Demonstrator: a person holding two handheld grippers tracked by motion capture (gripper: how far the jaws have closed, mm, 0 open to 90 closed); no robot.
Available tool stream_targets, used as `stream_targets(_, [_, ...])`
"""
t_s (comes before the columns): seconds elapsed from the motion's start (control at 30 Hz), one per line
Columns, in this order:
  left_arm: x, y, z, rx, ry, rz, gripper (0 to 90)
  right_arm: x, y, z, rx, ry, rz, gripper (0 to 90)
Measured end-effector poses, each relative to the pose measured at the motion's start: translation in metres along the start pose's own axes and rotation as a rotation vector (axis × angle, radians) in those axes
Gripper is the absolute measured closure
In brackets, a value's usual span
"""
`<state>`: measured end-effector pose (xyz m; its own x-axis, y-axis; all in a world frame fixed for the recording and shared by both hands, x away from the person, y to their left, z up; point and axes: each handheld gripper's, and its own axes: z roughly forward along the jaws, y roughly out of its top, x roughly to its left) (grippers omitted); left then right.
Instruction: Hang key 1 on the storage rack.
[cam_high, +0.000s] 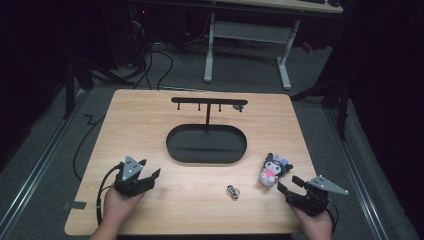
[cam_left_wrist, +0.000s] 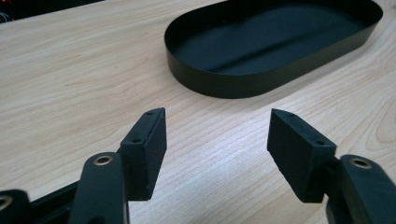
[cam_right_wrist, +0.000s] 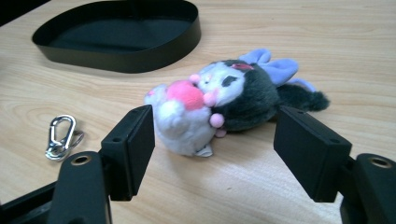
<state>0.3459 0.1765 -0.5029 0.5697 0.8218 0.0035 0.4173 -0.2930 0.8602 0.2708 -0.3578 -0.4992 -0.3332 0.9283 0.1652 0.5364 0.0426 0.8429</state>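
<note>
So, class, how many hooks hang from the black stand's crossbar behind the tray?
3 can be made out in the high view, spaced along the crossbar: left hook, middle hook, right hook. They look tiny, so more may be hidden.

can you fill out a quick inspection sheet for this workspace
surface: wooden table, bare wood around the items
job's things: plush toy lying on its side, metal clip beside it
clutter: black oval tray with hook stand, both empty
grippers: left gripper open over bare wood; right gripper open, plush just ahead of its jaws
cables: black cable trailing from left gripper
surroundings: dark room, white desk frame, floor cables behind
</note>
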Motion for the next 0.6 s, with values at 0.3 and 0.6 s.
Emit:
stream_targets(0.3, [-0.001, -0.003, 0.009, 0.021, -0.047, -0.026, 38.3, -0.004, -0.004, 0.000, 0.009, -0.033, -0.027, 34.9])
stream_targets(0.6, [-0.006, -0.003, 0.010, 0.014, -0.074, -0.014, 38.2, -0.007, -0.003, 0.000, -0.019, -0.035, -0.027, 36.6])
